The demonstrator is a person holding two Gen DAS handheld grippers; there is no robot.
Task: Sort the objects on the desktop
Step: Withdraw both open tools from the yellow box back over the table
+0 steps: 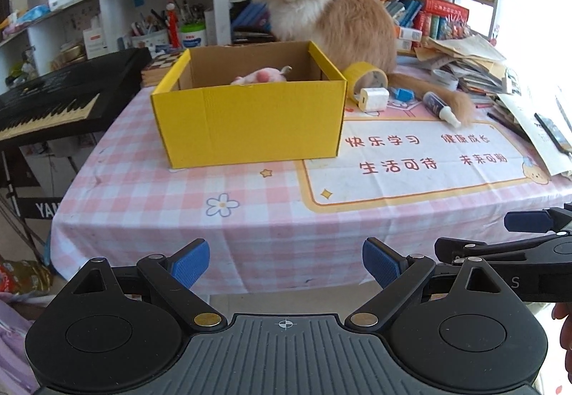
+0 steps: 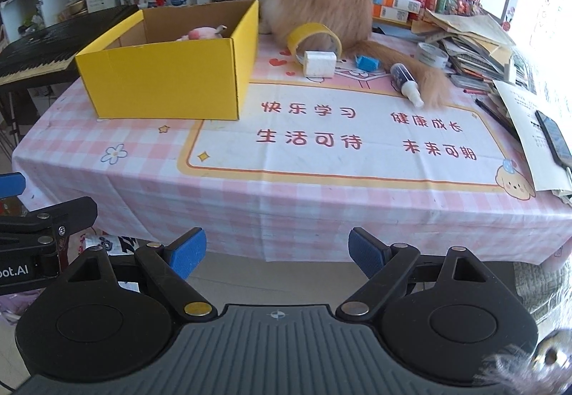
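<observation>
- Left wrist view: left gripper (image 1: 286,268) hangs off the near table edge, blue pads spread wide, nothing between them. The open yellow cardboard box (image 1: 250,116) stands on the pink checked tablecloth (image 1: 161,201), with a pink plush toy (image 1: 261,76) already inside.
- Risk: the fluffy orange-and-white cat (image 1: 321,12) sits just behind the box; its tail (image 1: 436,94) lies against the dark tube with white cap (image 1: 440,108). A reach there could startle it and scatter items.
- Hidden: the box's front wall covers most of its floor.
- Right wrist view: right gripper (image 2: 277,259) likewise spread and empty. Loose items lie right of the box: yellow tape roll (image 2: 314,37), white charger block (image 2: 320,63), small blue object (image 2: 367,63).
- Risk: the charger touches the roll; grasping one may drag the other.
- Unclear: what the blue object is; the phone (image 2: 554,141) is cut by the frame edge.
</observation>
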